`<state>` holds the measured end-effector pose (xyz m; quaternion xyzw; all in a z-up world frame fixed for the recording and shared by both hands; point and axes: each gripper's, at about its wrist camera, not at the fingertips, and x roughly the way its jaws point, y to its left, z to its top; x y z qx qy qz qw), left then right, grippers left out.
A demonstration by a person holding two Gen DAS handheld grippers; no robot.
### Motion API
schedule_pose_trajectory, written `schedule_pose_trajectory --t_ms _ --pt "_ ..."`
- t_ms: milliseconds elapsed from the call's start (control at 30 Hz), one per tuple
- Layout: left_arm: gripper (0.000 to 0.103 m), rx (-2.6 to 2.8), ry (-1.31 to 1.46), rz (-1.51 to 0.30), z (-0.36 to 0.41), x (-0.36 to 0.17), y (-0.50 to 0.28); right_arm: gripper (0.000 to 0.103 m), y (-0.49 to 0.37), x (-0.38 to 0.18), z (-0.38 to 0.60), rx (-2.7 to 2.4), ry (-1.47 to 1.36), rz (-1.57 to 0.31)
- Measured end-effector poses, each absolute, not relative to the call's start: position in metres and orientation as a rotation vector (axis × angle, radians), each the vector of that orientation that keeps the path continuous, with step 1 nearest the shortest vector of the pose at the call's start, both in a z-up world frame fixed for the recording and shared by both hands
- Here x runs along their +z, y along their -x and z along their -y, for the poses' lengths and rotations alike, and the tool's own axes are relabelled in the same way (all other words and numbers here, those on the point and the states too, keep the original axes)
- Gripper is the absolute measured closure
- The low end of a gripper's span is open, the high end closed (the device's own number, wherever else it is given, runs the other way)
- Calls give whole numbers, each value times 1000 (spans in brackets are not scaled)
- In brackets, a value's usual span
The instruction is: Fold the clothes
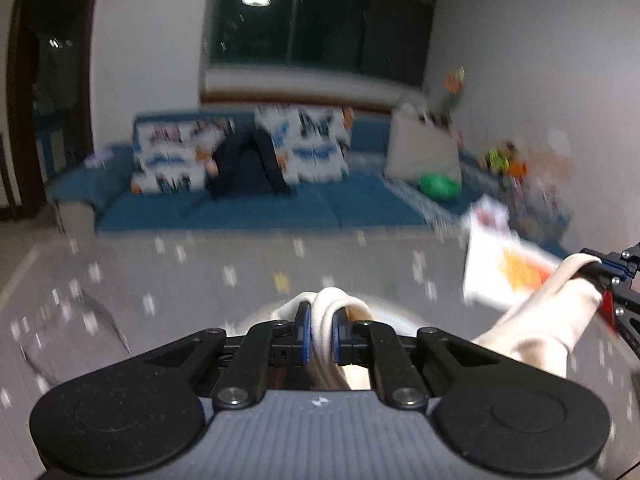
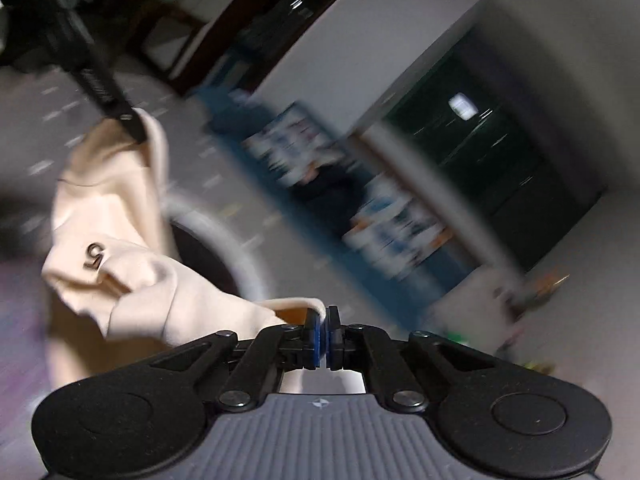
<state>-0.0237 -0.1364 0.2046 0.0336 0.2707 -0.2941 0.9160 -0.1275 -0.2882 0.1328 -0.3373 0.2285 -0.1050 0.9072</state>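
Pinching a cream garment (image 2: 120, 216) marked "5" at frame left, both the left gripper (image 1: 320, 332) and right gripper (image 2: 323, 334) clamp its edges above open grey floor (image 1: 200, 272).

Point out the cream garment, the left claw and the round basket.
Cream garment (image 2: 116, 216): right wrist view, on the hanging body of the cloth.
Left claw (image 1: 321, 330): left wrist view, between its tips, shut on a fold.
Round basket (image 2: 224, 228): right wrist view, on its white rim.
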Motion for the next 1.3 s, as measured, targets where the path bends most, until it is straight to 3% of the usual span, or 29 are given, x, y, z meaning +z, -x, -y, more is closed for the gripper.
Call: schedule_pose_trajectory --t_ms 200,367,533,800,867,933,1033,1100,1167,1300 --pt "94 -566 -19 -404 120 277 16 101 101 207 304 -337 621 -250" --pt "94 -589 -66 -472 105 261 40 101 119 220 307 -288 529 -237" --pt "94 -614 -151 -646 97 191 77 101 154 167 295 -165 491 -398" --pt "92 -624 -182 -934 67 58 132 100 211 27 287 -8 324 -786" --pt "87 -604 -187 -933 59 50 139 98 228 10 286 13 300 -831" --pt "81 -588 -166 -919 50 52 143 88 235 15 289 11 275 -821" --pt "60 -575 -148 -878 44 65 145 76 232 34 295 2 230 -782" --pt "58 -567 -158 -843 46 72 146 67 217 45 298 7 195 -752" --pt "48 -569 -159 -822 49 79 145 64 202 47 298 18 178 -735" --pt "48 -583 -157 -801 57 87 140 58 189 49 289 44 156 -707"
